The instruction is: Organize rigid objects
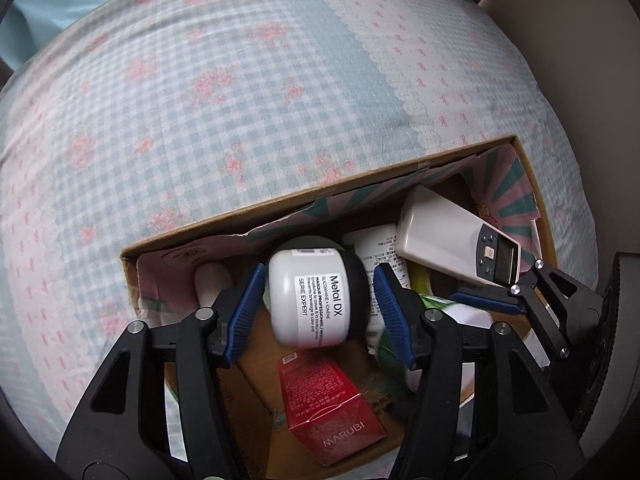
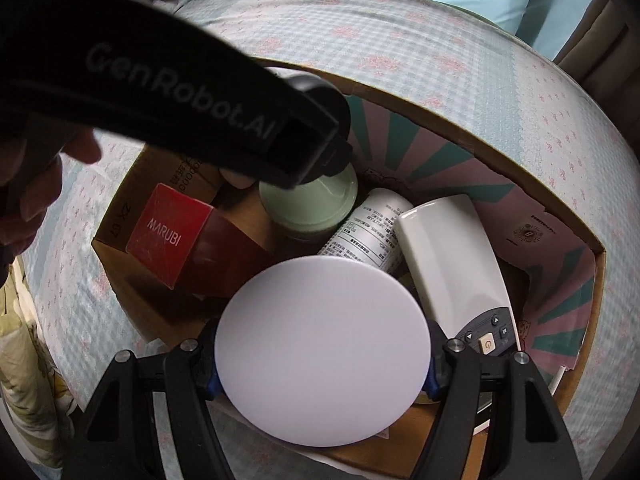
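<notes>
A cardboard box (image 1: 280, 210) sits on a checked bedspread and holds several items. In the left wrist view a white jar labelled "Metal DX" (image 1: 310, 302) with a black cap lies on its side in the box between my left gripper's (image 1: 316, 312) blue pads; small gaps show on both sides. In the right wrist view my right gripper (image 2: 322, 376) is shut on a round white lid or jar (image 2: 322, 352) held over the box (image 2: 460, 128). The right gripper's fingers (image 1: 492, 300) also show in the left wrist view.
The box also holds a red MARUBI carton (image 1: 328, 408), a white remote control (image 1: 452, 236), a white printed bottle (image 2: 368, 228) and a green-lidded jar (image 2: 310, 204). The left gripper's body (image 2: 180, 96) crosses the upper left of the right wrist view.
</notes>
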A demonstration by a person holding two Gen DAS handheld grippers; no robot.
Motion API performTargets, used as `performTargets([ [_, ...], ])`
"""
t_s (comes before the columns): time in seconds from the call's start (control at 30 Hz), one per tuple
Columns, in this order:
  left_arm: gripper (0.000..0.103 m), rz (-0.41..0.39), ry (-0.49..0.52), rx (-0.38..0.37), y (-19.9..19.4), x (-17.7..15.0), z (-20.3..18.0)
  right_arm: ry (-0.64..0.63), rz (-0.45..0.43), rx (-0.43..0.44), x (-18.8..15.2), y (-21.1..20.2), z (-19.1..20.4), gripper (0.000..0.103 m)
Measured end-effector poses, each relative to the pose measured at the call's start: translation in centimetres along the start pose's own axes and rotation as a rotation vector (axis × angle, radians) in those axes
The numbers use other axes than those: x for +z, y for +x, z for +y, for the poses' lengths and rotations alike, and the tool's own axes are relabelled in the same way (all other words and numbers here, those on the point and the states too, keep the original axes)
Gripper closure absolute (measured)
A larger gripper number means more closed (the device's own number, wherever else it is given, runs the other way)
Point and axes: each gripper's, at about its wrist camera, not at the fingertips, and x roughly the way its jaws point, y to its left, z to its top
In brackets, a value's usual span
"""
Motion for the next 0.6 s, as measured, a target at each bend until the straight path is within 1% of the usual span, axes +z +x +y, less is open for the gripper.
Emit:
performTargets([
  [0.03, 0.0, -0.006, 0.002, -0.007, -0.4, 0.0, -0.1, 0.013, -0.012, 0.014, -0.1, -0.3, -0.1, 0.0],
  [0.1, 0.0, -0.027, 0.005, -0.013, -1.3, 0.0, -0.1, 0.031, -0.072, 0.02, -0.5, -1.5, -0.7, 0.0],
  [0.13, 0.0, -0.028, 0.001, -0.017, -1.6, 0.0, -0.1, 0.039, -0.087, -0.007, -0.6, -2.1, -1.0, 0.0],
  [0.2, 0.0, -0.035, -0.014, -0.012, -2.1, -0.1, 0.1, 0.059, -0.084, -0.062, -1.0, -2.8, -1.7, 0.0],
  [0.23, 0.0, -0.036, -0.023, -0.011, -2.3, -0.1, 0.3, 0.077, -0.076, -0.073, -1.1, -3.0, -2.1, 0.0],
  [0.4, 0.0, -0.039, -0.064, -0.009, -3.0, -0.3, 0.8, 0.177, -0.074, -0.078, -1.6, -4.2, -3.9, 0.0],
  [0.53, 0.0, -0.054, -0.06, 0.005, -4.0, -0.5, 0.7, 0.179, -0.085, -0.086, -1.5, -5.2, -4.0, 0.0],
  [0.6, 0.0, -0.06, -0.067, 0.022, -4.8, -0.7, 0.6, 0.174, -0.09, -0.074, -1.9, -5.8, -4.0, 0.0],
])
